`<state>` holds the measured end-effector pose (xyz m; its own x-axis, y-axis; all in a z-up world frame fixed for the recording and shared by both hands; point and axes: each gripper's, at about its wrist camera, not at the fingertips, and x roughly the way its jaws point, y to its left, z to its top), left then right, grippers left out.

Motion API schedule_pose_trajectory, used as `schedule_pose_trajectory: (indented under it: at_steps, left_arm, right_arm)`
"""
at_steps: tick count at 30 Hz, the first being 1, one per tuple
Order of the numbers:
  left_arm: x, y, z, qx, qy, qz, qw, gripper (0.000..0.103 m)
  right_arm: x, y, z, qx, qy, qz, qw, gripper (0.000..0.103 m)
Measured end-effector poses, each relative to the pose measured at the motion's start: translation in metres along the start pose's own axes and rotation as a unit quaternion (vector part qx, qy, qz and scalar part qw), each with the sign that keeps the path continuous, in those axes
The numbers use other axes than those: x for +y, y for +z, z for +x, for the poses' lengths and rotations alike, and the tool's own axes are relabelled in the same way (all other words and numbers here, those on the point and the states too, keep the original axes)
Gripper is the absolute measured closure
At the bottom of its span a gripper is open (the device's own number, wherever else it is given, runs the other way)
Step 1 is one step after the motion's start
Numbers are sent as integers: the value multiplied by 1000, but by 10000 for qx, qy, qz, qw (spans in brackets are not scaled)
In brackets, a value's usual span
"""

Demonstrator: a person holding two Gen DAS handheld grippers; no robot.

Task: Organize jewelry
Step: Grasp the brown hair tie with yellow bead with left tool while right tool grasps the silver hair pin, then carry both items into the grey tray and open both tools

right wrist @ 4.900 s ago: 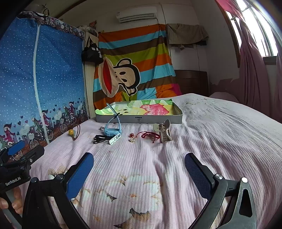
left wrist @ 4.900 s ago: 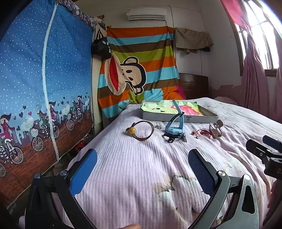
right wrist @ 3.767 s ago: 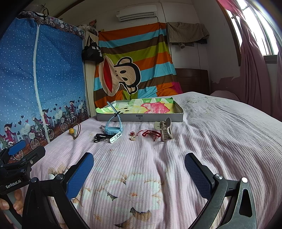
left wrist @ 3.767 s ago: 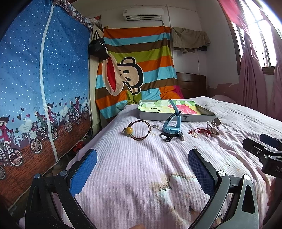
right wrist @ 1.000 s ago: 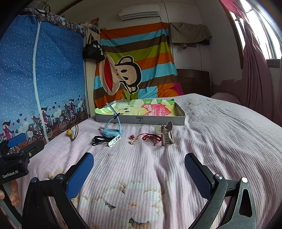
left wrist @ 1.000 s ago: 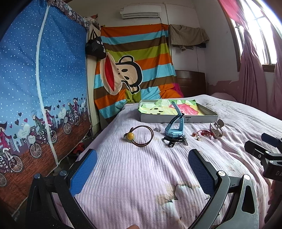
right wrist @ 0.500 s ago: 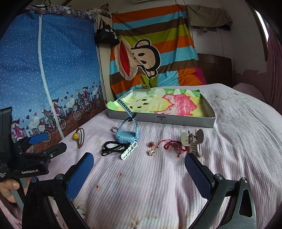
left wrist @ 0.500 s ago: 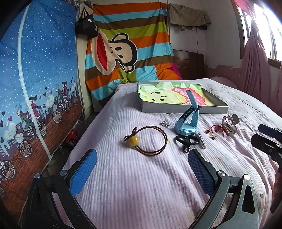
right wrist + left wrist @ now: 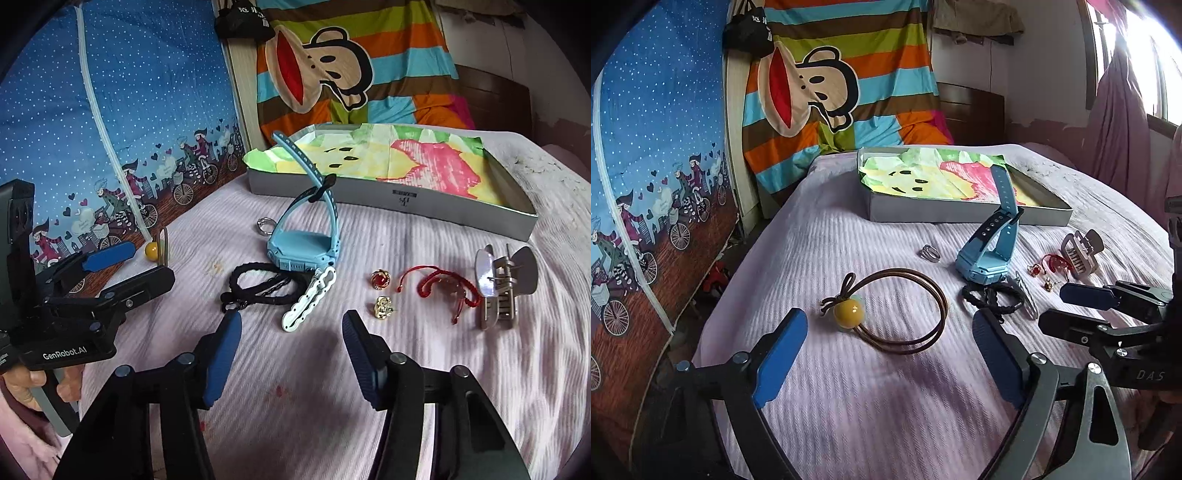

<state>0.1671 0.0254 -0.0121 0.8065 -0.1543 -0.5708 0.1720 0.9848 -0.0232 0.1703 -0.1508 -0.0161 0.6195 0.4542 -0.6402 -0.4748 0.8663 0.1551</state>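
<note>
Jewelry lies on the pink bedspread in front of a grey tray (image 9: pixel 960 213) (image 9: pixel 388 201) lined with colourful paper. A brown hair tie with a yellow bead (image 9: pixel 886 306) (image 9: pixel 157 249) lies just ahead of my open left gripper (image 9: pixel 882 350). A blue watch (image 9: pixel 990 251) (image 9: pixel 303 243), a silver ring (image 9: pixel 930 254) (image 9: pixel 264 225), a black cord (image 9: pixel 262 284), two stud earrings (image 9: pixel 382 293), a red string bracelet (image 9: pixel 439 288) and a silver claw clip (image 9: pixel 498 288) lie further right. My right gripper (image 9: pixel 291 354) is open, narrower than the left, empty, just short of the watch strap's end.
A blue curtain with cyclists (image 9: pixel 646 184) hangs along the bed's left edge. A striped monkey blanket (image 9: pixel 831 92) hangs behind the tray. A pink curtain and a window (image 9: pixel 1126 103) are at the right. The bed drops off at the left edge.
Both grippers have moved forward and down toward the jewelry. The right gripper's fingers have come closer together. Nothing has been picked up.
</note>
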Motion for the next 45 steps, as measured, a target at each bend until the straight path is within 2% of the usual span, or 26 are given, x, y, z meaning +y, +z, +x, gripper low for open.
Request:
schedule_pose_trajectory:
  at_steps: [5, 10, 12, 16, 19, 21, 22, 27, 32, 37, 45]
  left_arm:
    - [-4, -1, 6, -5, 40, 110, 9999, 36]
    - [-2, -2, 10, 24, 23, -2, 10000, 41]
    - [0, -2, 12, 40, 42, -67, 10000, 50]
    - [1, -4, 12, 30, 60, -140, 9999, 62]
    - [-1, -7, 10, -8, 80, -119, 9999, 79]
    - [-4, -8, 10, -19, 102, -70, 9999, 98]
    - [-6, -9, 9, -43, 108, -37, 9999, 100]
    - [-15, -12, -7, -442, 52, 215, 9988, 102]
    - [-30, -7, -28, -651, -211, 676, 9954, 102]
    - [-41, 2, -42, -511, -672, 939, 9920, 102]
    - [-60, 41, -34, -368, -790, 1141, 9896, 102]
  right_arm:
    - [3, 3, 10, 173, 7, -87, 9998, 63]
    - [3, 5, 20, 265, -203, -88, 9994, 72]
    - [0, 4, 22, 266, -279, -39, 9992, 79]
    - [-6, 2, 19, 180, -296, 144, 9993, 88]
    - [-14, 0, 17, 128, -271, 351, 9989, 94]
    - [-19, -1, 15, 86, -265, 504, 9983, 98]
    - [-21, -2, 14, 67, -236, 564, 9981, 98]
    - [-24, -5, 4, -104, -191, 692, 9974, 98]
    - [-23, -11, -11, -370, -103, 744, 9965, 99]
    - [-20, -11, -21, -575, -72, 693, 9959, 99]
    - [-30, 9, -39, -951, -42, 748, 9927, 99]
